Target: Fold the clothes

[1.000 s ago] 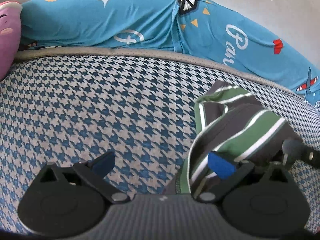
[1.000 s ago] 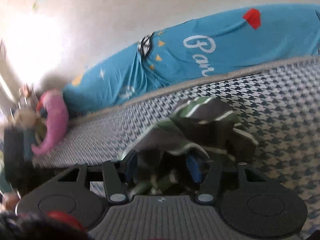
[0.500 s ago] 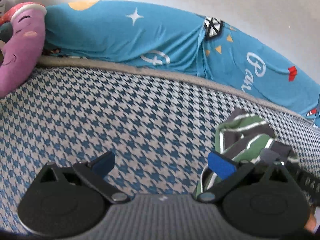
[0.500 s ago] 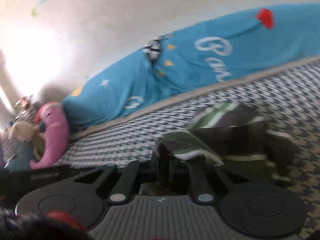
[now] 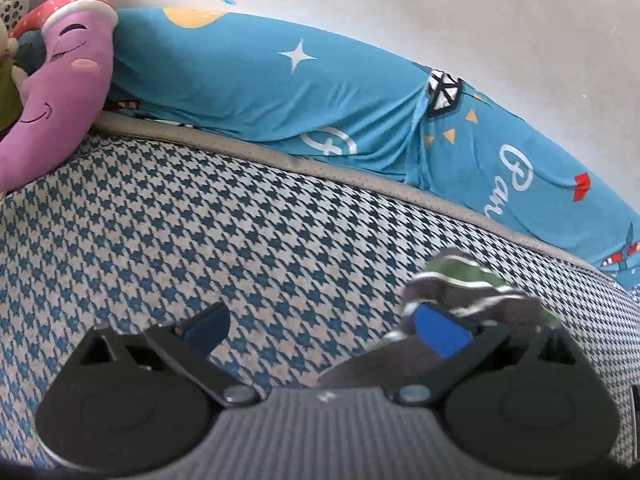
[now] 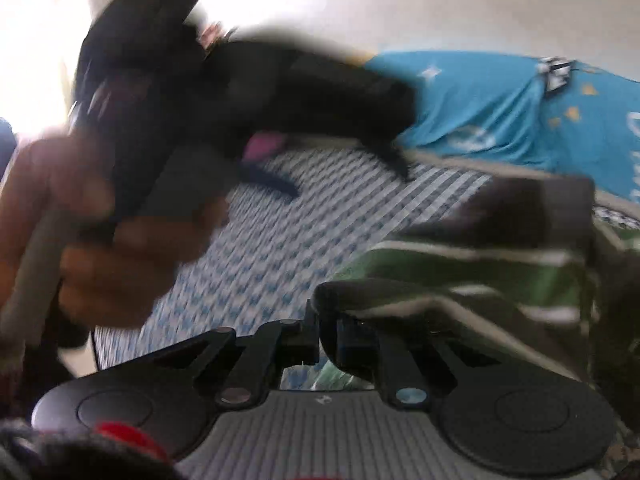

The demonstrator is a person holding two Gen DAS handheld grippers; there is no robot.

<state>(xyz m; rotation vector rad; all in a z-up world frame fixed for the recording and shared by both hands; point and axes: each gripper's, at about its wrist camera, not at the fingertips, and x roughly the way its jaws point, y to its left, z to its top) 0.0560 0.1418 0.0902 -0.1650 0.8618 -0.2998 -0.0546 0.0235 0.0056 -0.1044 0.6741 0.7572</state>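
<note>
Green-and-grey striped cloth, a crumpled garment [image 6: 472, 276], lies on the houndstooth bed cover [image 5: 240, 240] with one fold clamped between the closed fingers of the right gripper [image 6: 344, 344], which a second ago stood open around it. The left gripper [image 5: 324, 328] remains wide open and empty beside the garment, having drawn back so that the purple plush toy [image 5: 60, 96] and the blue pillow [image 5: 280, 88] show more fully. Judged from this, spreading has just begun; no fold is yet made.
</note>
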